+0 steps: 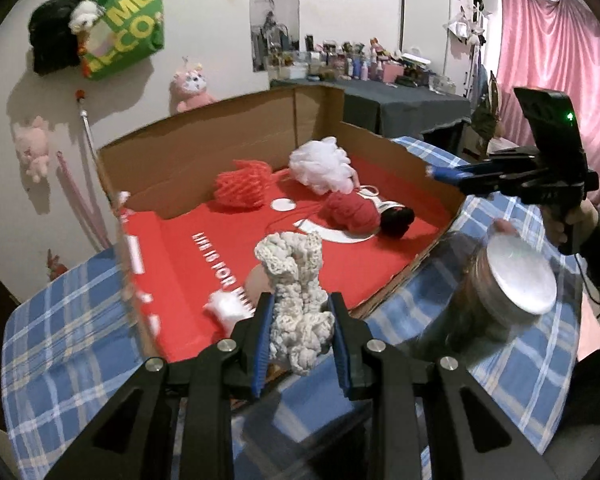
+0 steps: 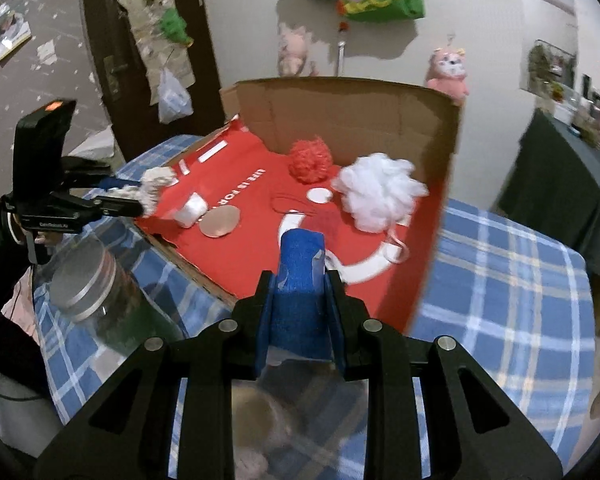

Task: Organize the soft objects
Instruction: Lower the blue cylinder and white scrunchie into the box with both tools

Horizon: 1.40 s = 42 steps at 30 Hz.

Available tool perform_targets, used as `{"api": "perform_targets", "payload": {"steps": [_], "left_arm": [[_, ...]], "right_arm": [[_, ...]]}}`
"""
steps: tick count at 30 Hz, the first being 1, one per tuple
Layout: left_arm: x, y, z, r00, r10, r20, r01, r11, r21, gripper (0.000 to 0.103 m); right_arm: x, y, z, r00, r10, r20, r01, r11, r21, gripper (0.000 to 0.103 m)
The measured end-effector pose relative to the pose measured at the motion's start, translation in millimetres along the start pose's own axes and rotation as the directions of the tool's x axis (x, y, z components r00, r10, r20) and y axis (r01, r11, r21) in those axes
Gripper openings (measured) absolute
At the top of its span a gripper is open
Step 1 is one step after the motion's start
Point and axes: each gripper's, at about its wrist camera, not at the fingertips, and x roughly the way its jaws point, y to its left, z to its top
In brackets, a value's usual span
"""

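My left gripper (image 1: 300, 312) is shut on a cream crocheted piece (image 1: 296, 280) and holds it over the near edge of the cardboard box (image 1: 204, 152); it shows in the right wrist view (image 2: 140, 200) too. My right gripper (image 2: 300, 292) is shut on a blue foam roll (image 2: 298, 280) above the box's front edge. Inside the box on red lining lie a white bath pouf (image 1: 321, 164), a red mesh pouf (image 1: 242, 184), a red yarn ball (image 1: 351, 210) and a black item (image 1: 397, 218).
The box (image 2: 351, 116) sits on a table with a blue plaid cloth (image 2: 499, 272). A clear jar with a silver lid (image 1: 515, 276) stands on the cloth right of the box. A small white roll (image 2: 192, 210) and a round disc (image 2: 220, 221) lie in the box.
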Motion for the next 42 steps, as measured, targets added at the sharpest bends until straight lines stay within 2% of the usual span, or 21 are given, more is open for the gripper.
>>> {"api": "perform_targets", "payload": {"steps": [4, 8, 15, 19, 25, 34, 42], "left_arm": [[18.5, -8.5, 18.8, 0.998, -0.032, -0.052, 0.032, 0.999, -0.003, 0.029], [44.0, -13.2, 33.3, 0.989, -0.060, -0.137, 0.057, 0.998, -0.027, 0.029], [72.3, -7.4, 51.9, 0.977, -0.036, -0.211, 0.028, 0.999, -0.044, 0.029], [87.8, 7.4, 59.7, 0.969, 0.004, -0.246, -0.017, 0.998, -0.052, 0.029], [117.5, 36.6, 63.0, 0.948, 0.039, -0.316, -0.073, 0.993, -0.097, 0.029], [135.5, 59.3, 63.6, 0.931, 0.067, -0.358, -0.120, 0.985, -0.127, 0.030], [140.8, 72.7, 67.8, 0.927, 0.081, -0.365, -0.147, 0.977, -0.155, 0.031]], "right_arm": [[23.0, 13.5, 20.8, 0.998, 0.019, -0.060, -0.022, 0.999, -0.046, 0.024], [48.3, 23.6, 37.5, 0.990, 0.030, -0.135, -0.040, 0.997, -0.070, 0.024], [87.7, 27.0, 58.1, 0.967, 0.025, -0.255, -0.046, 0.996, -0.074, 0.024], [113.3, 28.8, 67.7, 0.948, 0.021, -0.317, -0.047, 0.996, -0.075, 0.024], [147.9, 33.7, 78.2, 0.922, -0.009, -0.387, -0.034, 0.994, -0.104, 0.024], [175.6, 25.1, 96.9, 0.912, -0.092, -0.401, 0.055, 0.993, -0.103, 0.024], [195.6, 9.8, 110.6, 0.898, -0.157, -0.411, 0.131, 0.987, -0.092, 0.024]]}}
